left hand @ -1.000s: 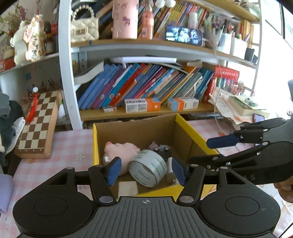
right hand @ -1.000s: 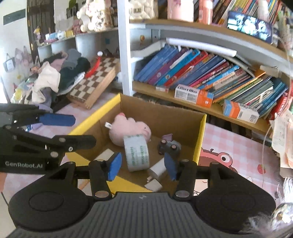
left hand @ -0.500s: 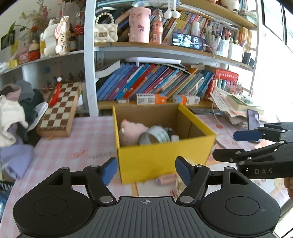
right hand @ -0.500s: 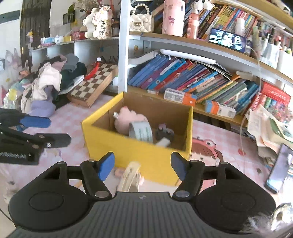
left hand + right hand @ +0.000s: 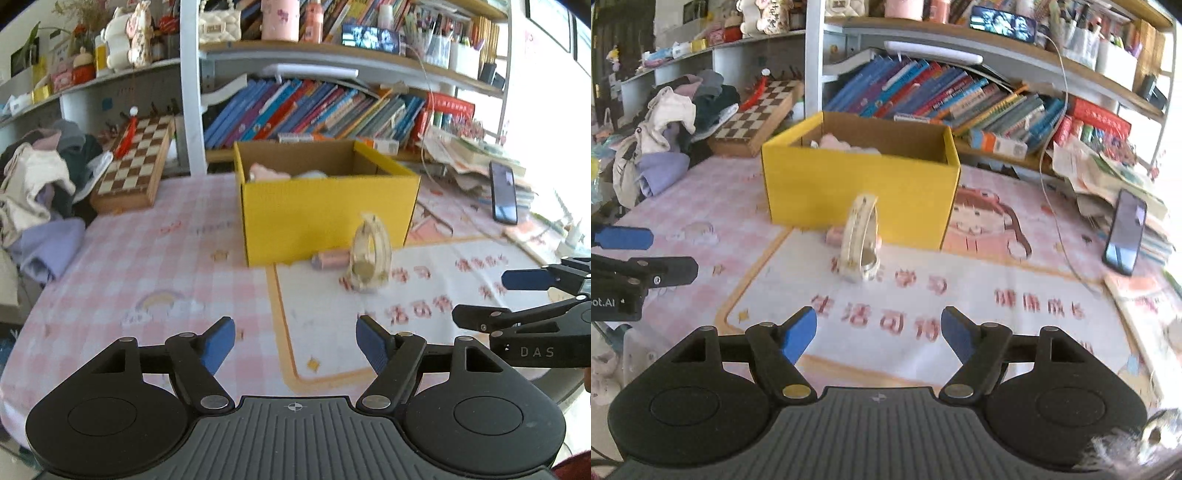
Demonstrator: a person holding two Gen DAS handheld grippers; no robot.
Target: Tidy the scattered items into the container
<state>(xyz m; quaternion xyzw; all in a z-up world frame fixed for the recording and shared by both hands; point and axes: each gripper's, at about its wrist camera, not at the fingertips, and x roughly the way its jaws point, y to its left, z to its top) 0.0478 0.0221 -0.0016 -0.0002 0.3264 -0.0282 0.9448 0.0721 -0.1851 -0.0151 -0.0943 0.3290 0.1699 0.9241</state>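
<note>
- The yellow box point(image 5: 328, 218) sits mid-frame in both views, on the pink checked tablecloth point(image 5: 155, 258); a pink plush point(image 5: 833, 142) just shows over its rim, so some items appear to be stowed already.
- Two things are left outside: a cream ring-shaped item point(image 5: 858, 240), standing on edge just in front of the box, and a small pink tube point(image 5: 330, 258) lying against the foot of the box wall behind it.
- The left gripper point(image 5: 295, 343) and the right gripper point(image 5: 879, 332) fill the bottom of their own views, blue pads spread wide with nothing between them. Each is low and well back from the ring, probably lining up on the leftovers.
- A second ago both cameras looked down into the box from close above, at the plush and a tape roll. Half a second ago they had backed off enough to show its front wall. Now they are farther back and lower, the whole box is visible, and the ring is in plain sight.
</note>
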